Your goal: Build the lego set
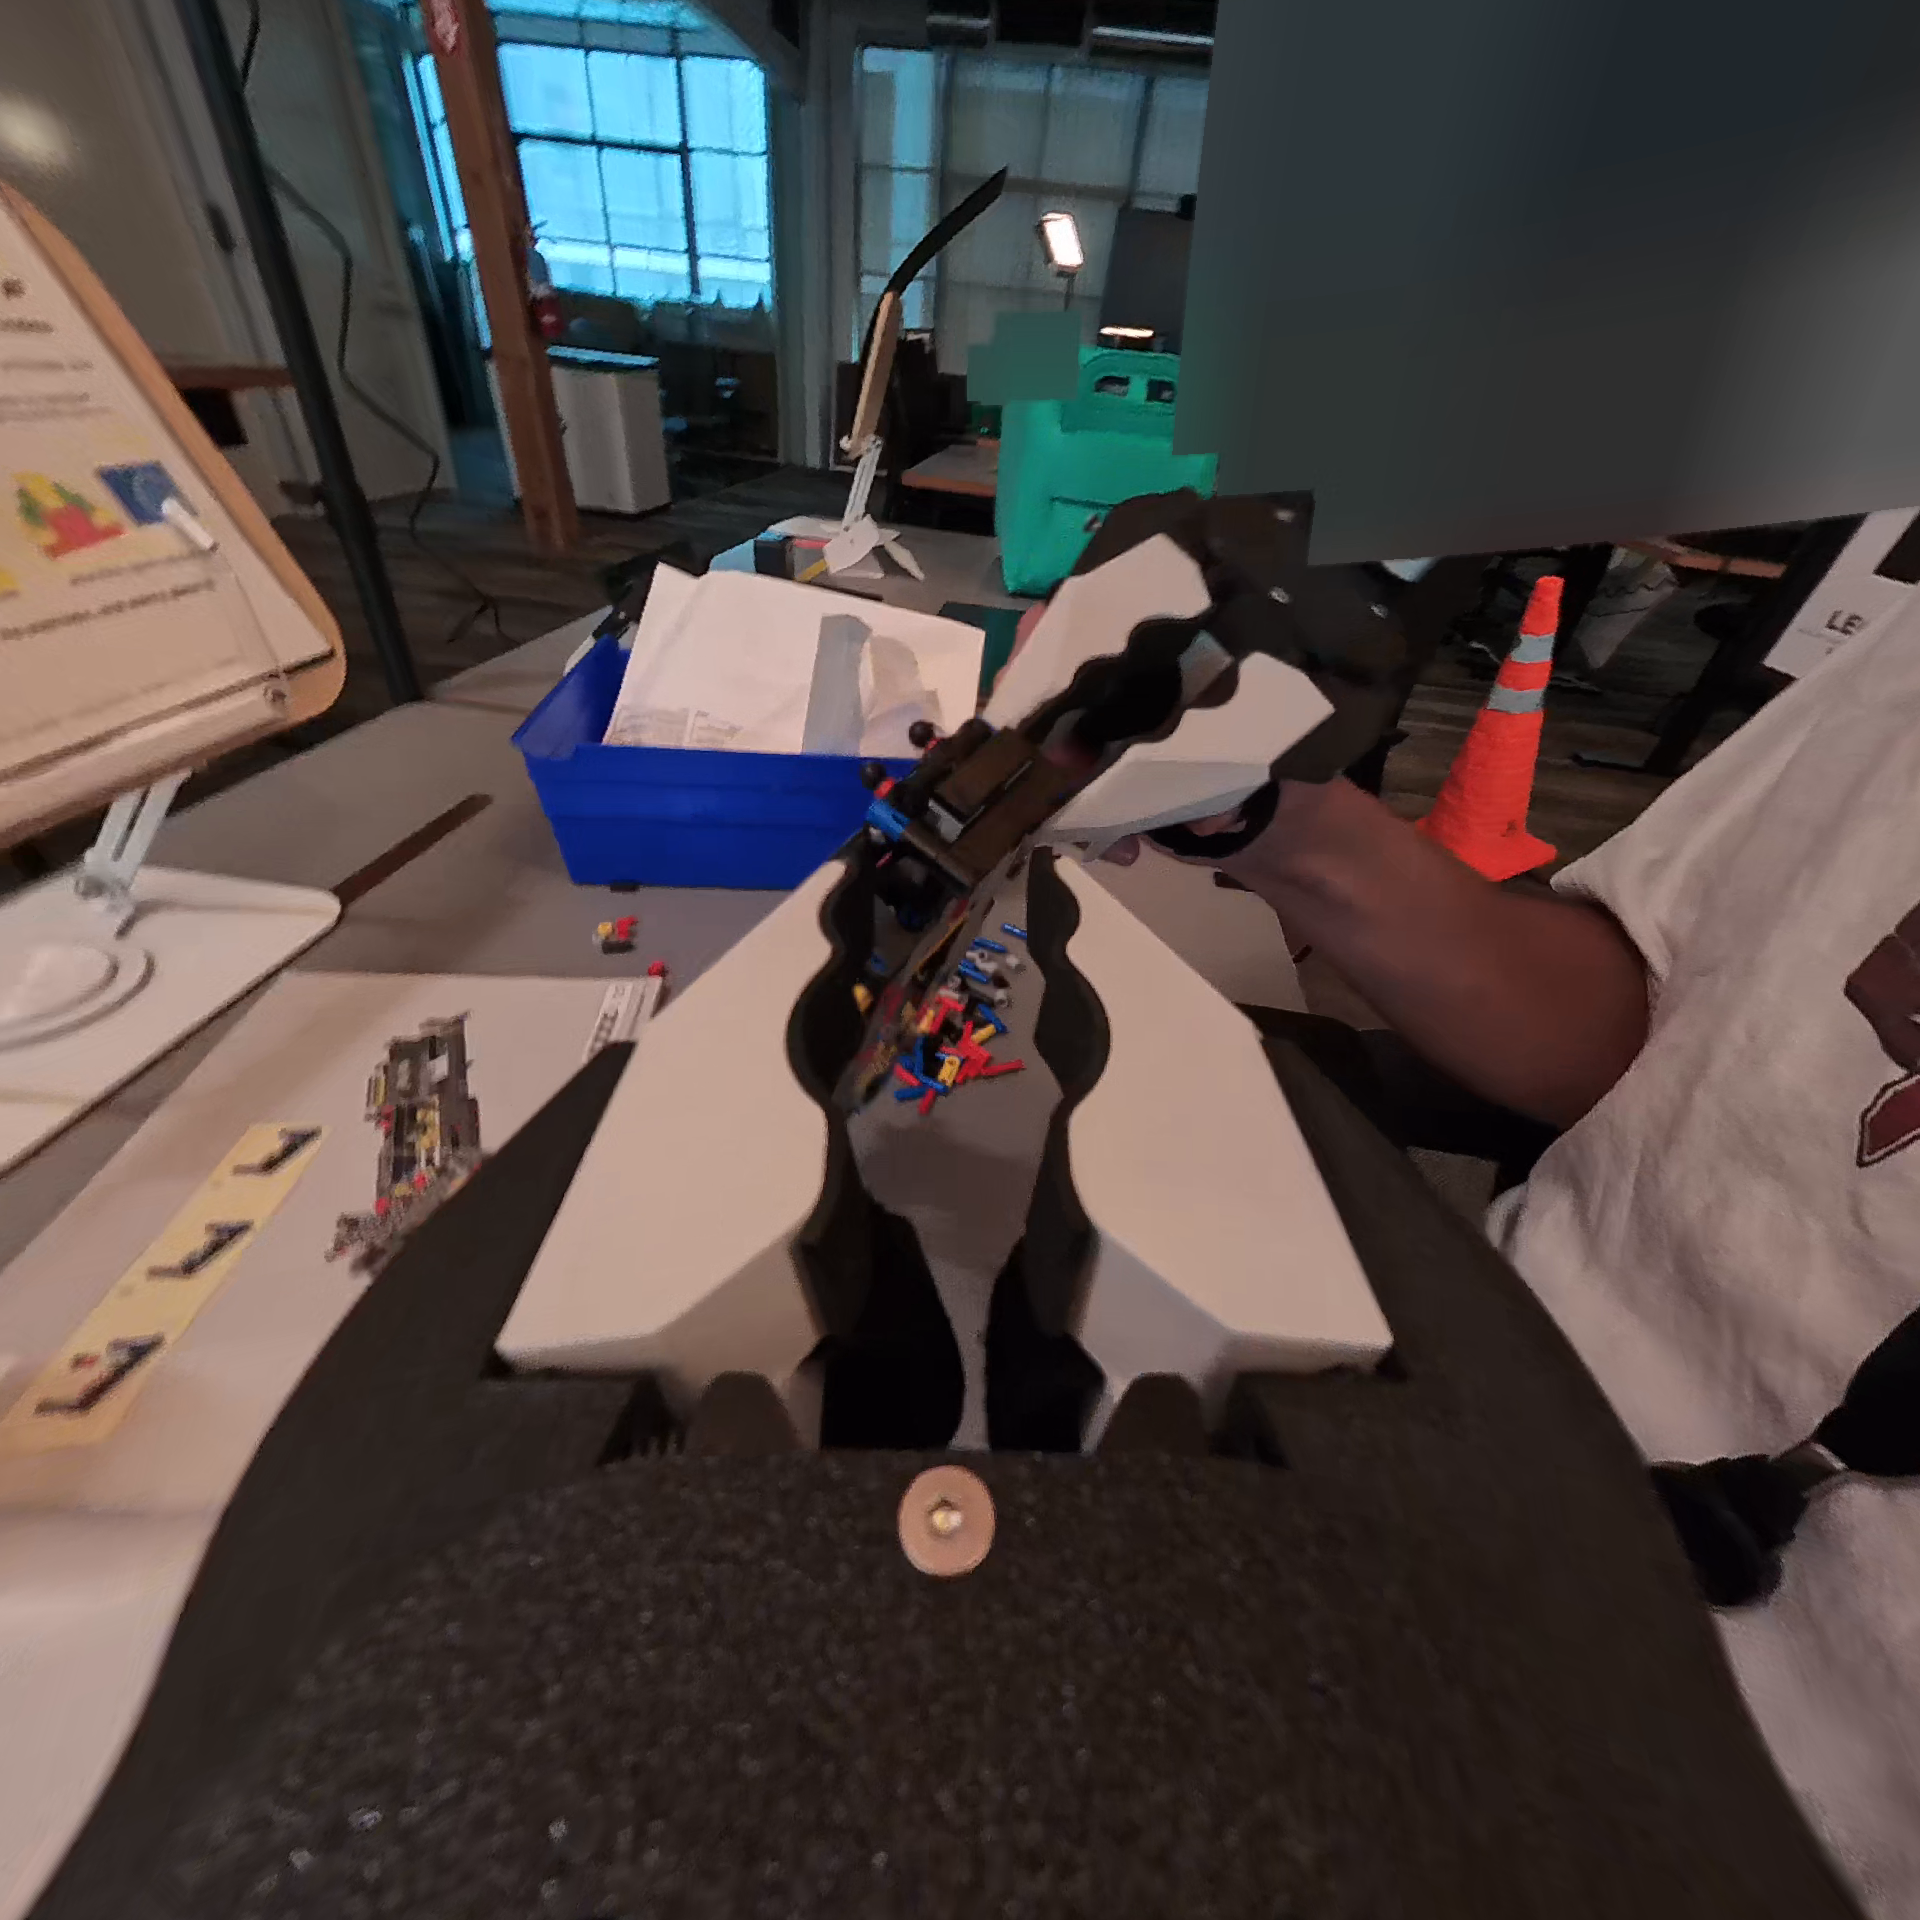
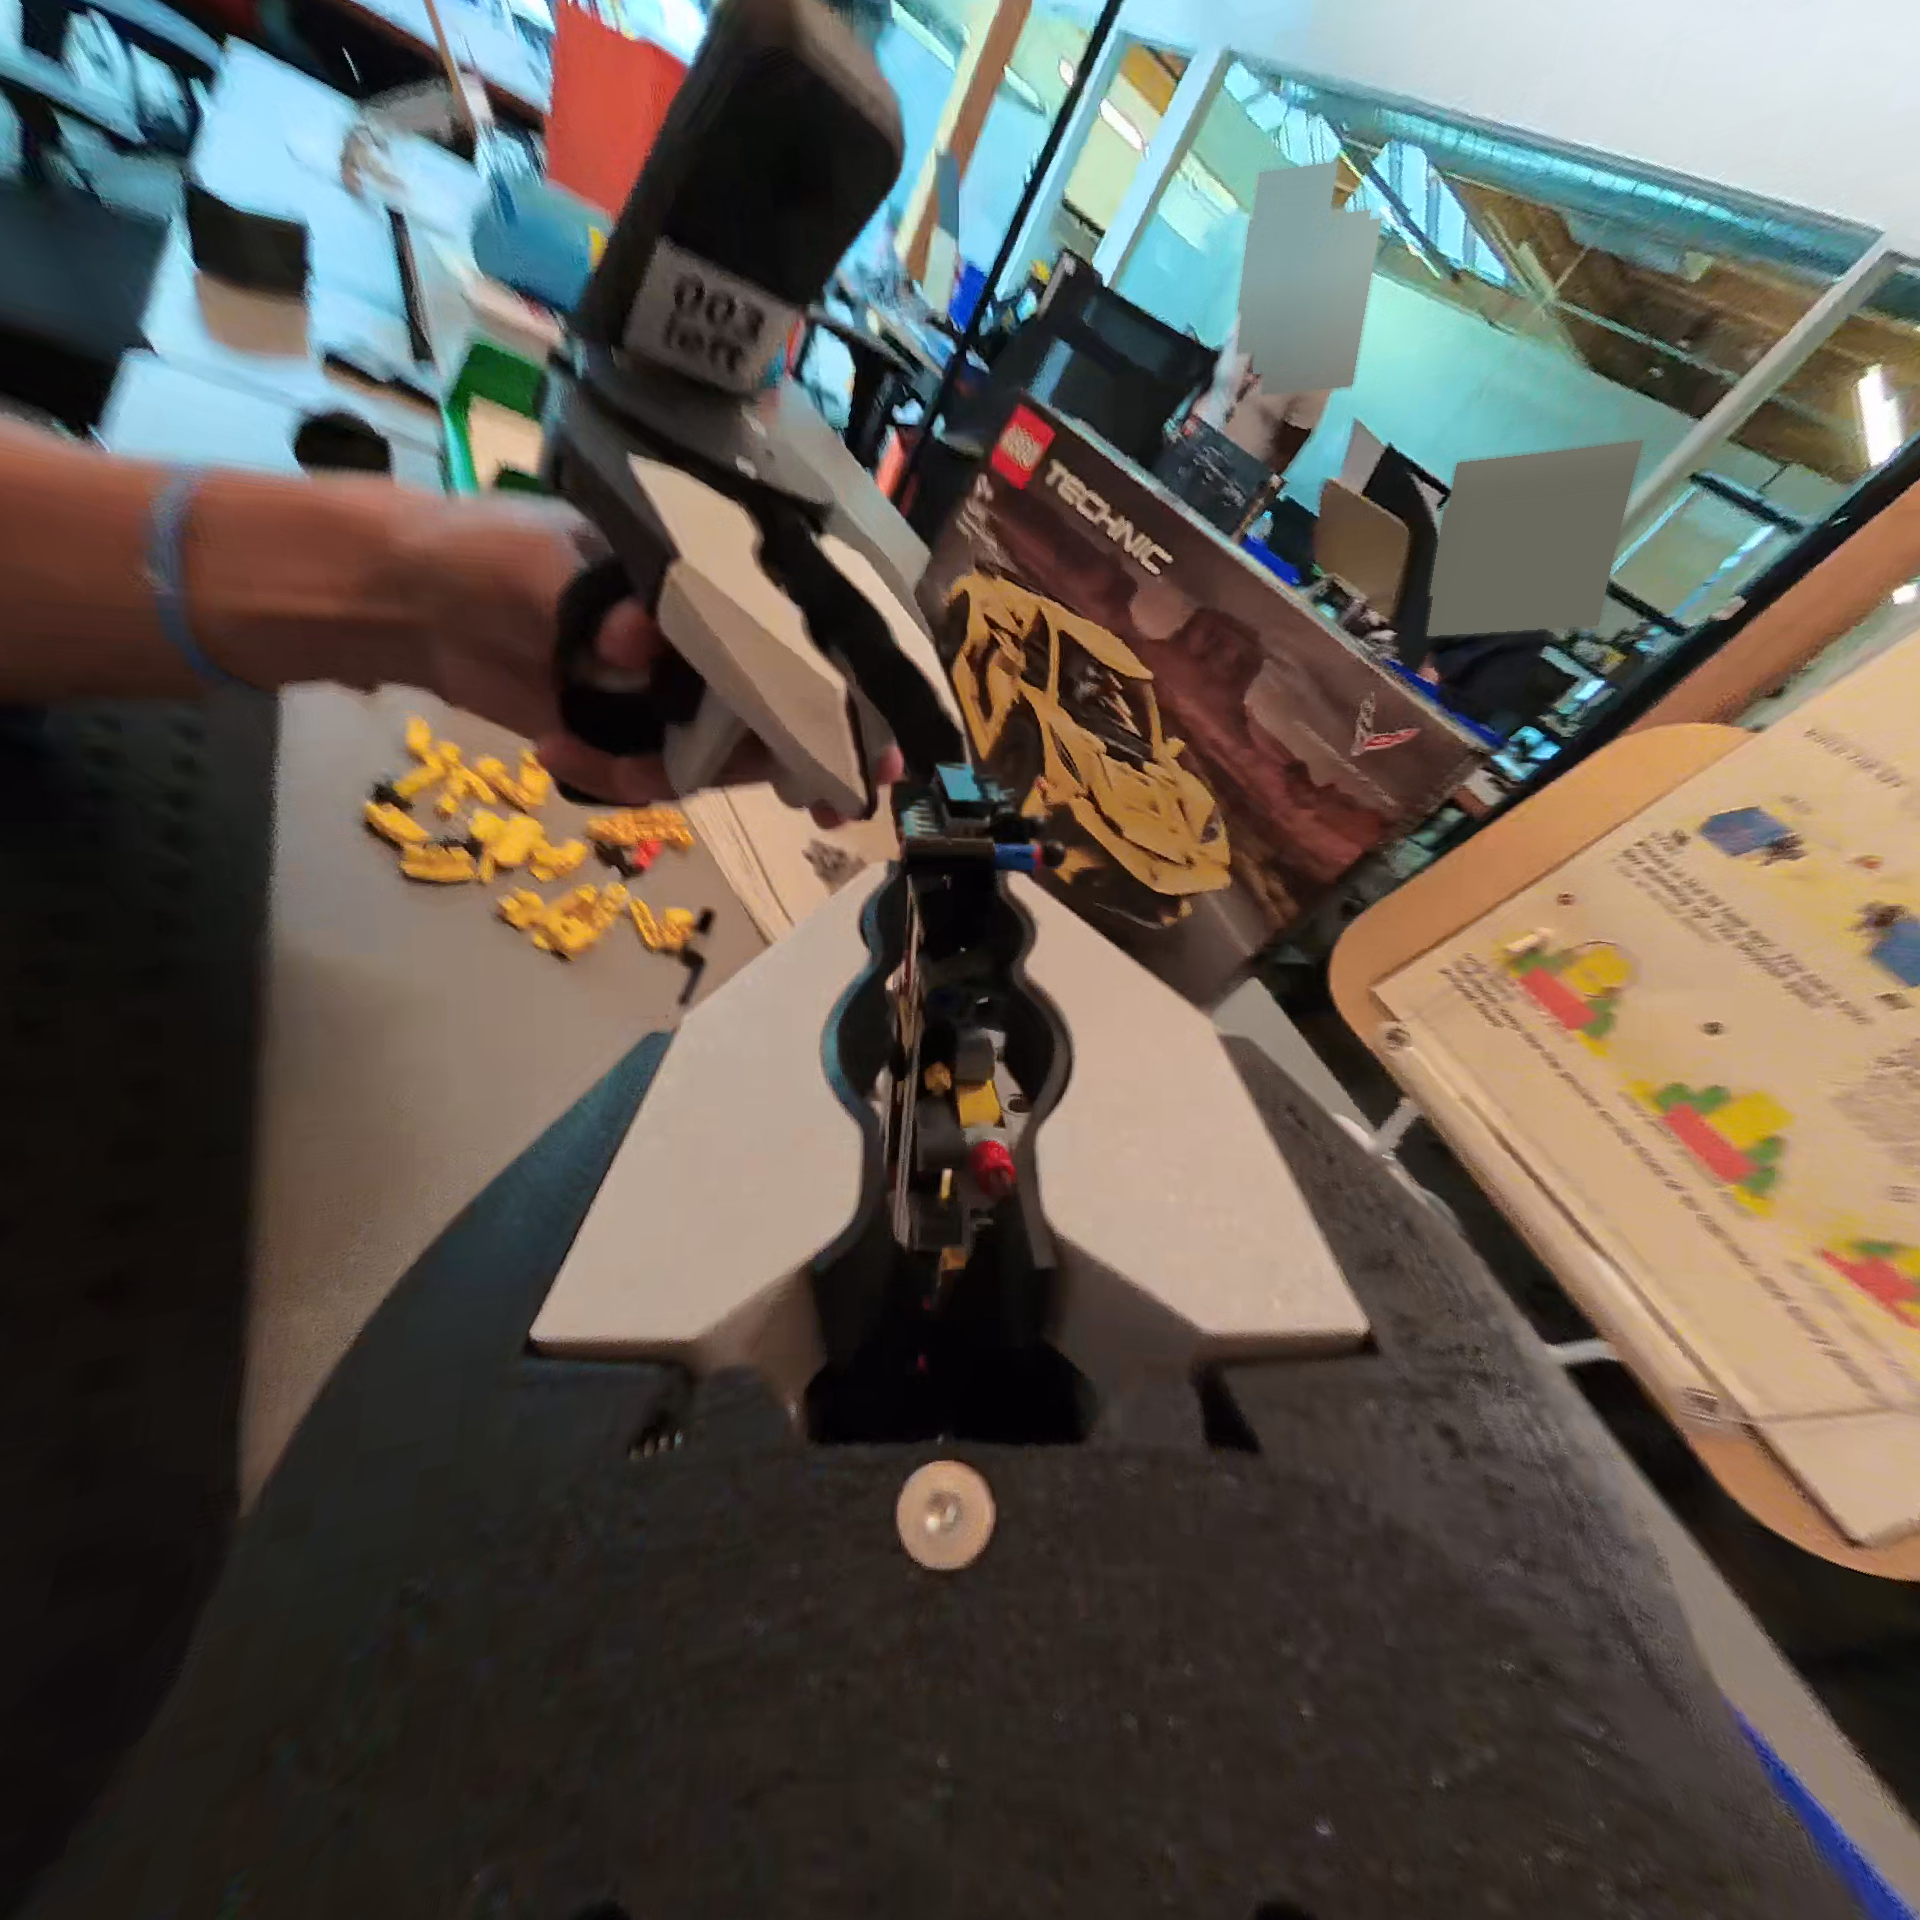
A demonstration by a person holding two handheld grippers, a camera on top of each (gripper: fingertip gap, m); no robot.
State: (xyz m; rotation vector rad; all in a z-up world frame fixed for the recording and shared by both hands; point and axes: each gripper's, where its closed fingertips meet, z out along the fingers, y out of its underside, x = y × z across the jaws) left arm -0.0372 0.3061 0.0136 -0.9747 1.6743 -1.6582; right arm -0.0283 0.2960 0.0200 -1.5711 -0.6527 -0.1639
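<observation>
1. Assembly [image 2: 951,1091]: the dark lego build, long and narrow, sits clamped between the fingers of my right tongs [image 2: 948,883], its long axis running straight along them from 6 toward 12 o'clock in the right wrist view. It stands on edge, one flat side facing 9 o'clock, and a red pin [image 2: 992,1164] pokes out toward 3 o'clock.
2. The far end sticks out past my right fingertips, where a small blue-and-black block [image 2: 961,805] sits crosswise.
3. My left tongs [image 2: 883,790] come in from 10 o'clock and meet that far end. Their tips are close together, but I cannot tell whether they grip it.
4. In the left wrist view my left tongs [image 1: 940,883] have a gap between the tips, and the assembly [image 1: 956,800] slants from 7 toward 1 o'clock into my right tongs [image 1: 1023,805], which close on it.
5. Below, at the middle, loose red, blue and yellow pins [image 1: 956,1049] lie on the grey table [image 1: 436,914].
6. Edges: a blue bin [image 1: 696,800] at 11 o'clock, an open instruction booklet [image 1: 260,1143] at 9 o'clock, and a tilted board on a stand [image 1: 135,582] at 10 o'clock.
7. Right wrist view: yellow pieces [image 2: 520,831] lie at 9 o'clock and the set's box [image 2: 1174,727] stands at 1 o'clock; bare tabletop lies between them.
</observation>
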